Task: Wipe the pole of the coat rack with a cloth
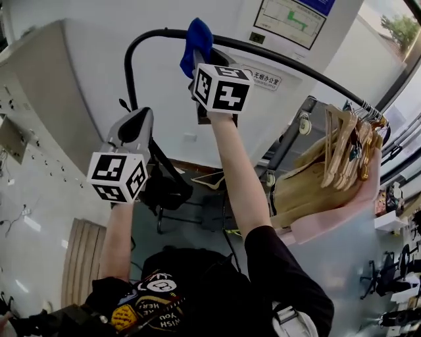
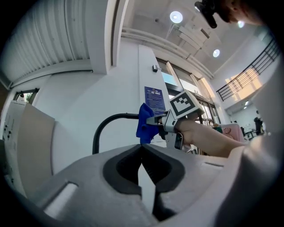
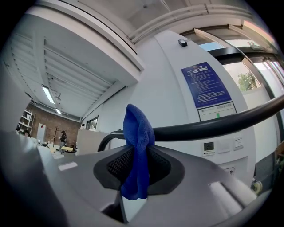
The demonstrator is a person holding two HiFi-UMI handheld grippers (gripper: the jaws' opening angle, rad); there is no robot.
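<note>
The coat rack's black pole [image 1: 141, 49] rises at the left, bends over and runs right along the top [image 1: 309, 72]. A blue cloth [image 1: 197, 41] is draped over the pole just past the bend. My right gripper [image 1: 200, 66] is shut on this cloth [image 3: 137, 150], which is pressed against the pole [image 3: 213, 125]. My left gripper [image 1: 140, 117] hangs lower and to the left, beside the upright part of the pole, with its jaws shut and nothing in them. From the left gripper [image 2: 142, 153] the cloth [image 2: 144, 125], the pole [image 2: 108, 120] and the right gripper [image 2: 156, 120] show ahead.
Several wooden hangers [image 1: 345, 148] hang at the right end of the rail, over a pink garment cover [image 1: 335, 214]. A white wall with a notice board [image 1: 289, 20] stands right behind the rack. A wooden slatted board [image 1: 82, 263] lies on the floor at the left.
</note>
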